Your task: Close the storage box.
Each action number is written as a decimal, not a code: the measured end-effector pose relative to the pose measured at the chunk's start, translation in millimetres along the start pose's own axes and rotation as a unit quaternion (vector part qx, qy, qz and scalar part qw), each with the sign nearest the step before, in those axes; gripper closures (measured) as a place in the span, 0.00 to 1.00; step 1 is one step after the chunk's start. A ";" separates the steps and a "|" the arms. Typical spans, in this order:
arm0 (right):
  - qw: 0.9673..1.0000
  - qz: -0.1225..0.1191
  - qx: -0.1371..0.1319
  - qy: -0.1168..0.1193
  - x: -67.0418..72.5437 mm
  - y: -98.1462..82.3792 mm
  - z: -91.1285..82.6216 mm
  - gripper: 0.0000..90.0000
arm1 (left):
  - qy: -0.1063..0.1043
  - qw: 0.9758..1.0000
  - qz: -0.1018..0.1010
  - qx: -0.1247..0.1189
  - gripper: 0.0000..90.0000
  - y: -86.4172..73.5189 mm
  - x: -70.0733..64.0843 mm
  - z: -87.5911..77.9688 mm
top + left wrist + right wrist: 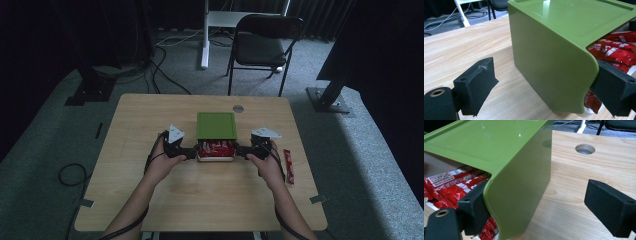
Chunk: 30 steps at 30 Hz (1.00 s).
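A green lid (216, 125) covers the far part of a white box (216, 159) in mid-table; red snack packets (216, 149) show in the box's uncovered near end. My left gripper (191, 152) is at the lid's near left corner and my right gripper (241, 151) at its near right corner. In the left gripper view, the lid's side wall (549, 55) stands between the wide jaws of the gripper (544, 80): one pad sits at the packets (616, 47), the other is well clear. The right gripper (540, 200) straddles the lid wall (524, 177) the same way, beside the packets (451, 185).
A single red packet (289, 166) lies on the wooden table (150, 200) near its right edge. A round cable hole (238, 108) sits just behind the lid. A black chair (262, 45) and stand legs are on the floor beyond the table.
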State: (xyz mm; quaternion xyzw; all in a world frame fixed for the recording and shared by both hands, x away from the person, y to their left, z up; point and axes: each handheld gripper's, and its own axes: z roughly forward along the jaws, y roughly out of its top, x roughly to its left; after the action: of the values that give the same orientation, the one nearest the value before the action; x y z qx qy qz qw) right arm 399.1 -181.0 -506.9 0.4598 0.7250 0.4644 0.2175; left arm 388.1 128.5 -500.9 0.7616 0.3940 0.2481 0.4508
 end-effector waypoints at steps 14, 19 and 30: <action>1.000 0.007 -0.008 0.010 1.6 -1.1 -1.1 0.14 | -0.021 1.000 -0.004 -0.002 0.12 -1.6 -4.9 0.5; 1.000 0.004 -0.015 0.018 2.0 -0.7 -5.3 0.14 | -0.027 1.000 -0.004 -0.012 0.12 -1.7 -7.5 -5.4; 0.999 0.007 -0.026 0.028 7.0 -2.3 -21.6 0.14 | -0.023 1.000 -0.012 -0.005 0.12 -15.9 -8.6 -16.1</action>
State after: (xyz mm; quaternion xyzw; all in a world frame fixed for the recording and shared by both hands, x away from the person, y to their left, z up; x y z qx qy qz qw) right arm 378.7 -185.5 -497.9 0.4461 0.7151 0.4975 0.2054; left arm 365.4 133.8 -507.6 0.7597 0.3915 0.2272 0.4668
